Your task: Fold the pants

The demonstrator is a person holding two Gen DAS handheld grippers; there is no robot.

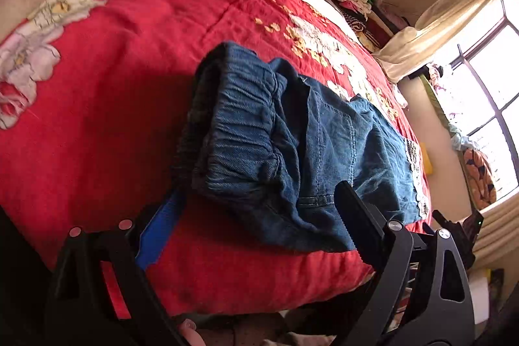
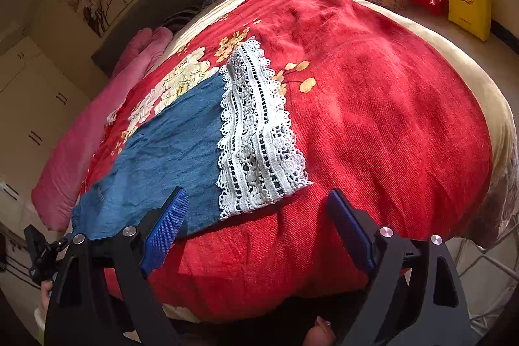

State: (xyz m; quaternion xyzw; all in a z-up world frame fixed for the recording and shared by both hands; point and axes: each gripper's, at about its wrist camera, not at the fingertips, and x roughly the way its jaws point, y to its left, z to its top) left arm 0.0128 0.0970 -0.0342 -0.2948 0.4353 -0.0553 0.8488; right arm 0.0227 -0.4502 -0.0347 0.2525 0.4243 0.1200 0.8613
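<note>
left gripper (image 1: 259, 232): jaws wide, nothing between the pads; elastic waistband (image 1: 240, 132) of the pants (image 1: 308, 138) lies just ahead of them, one finger overlapping the near denim edge in view, contact not certain. right gripper (image 2: 259, 229): jaws wide, empty; lace cuff (image 2: 256, 138) lies just ahead, nearer its left finger. pants lie flat on the red bedspread (image 2: 373, 119), apparently already doubled leg over leg, long axis running from the left hand's waistband to the right hand's cuff. judgement: each hand is nearest its own end, so the next fold likely brings cuff toward waistband.
</note>
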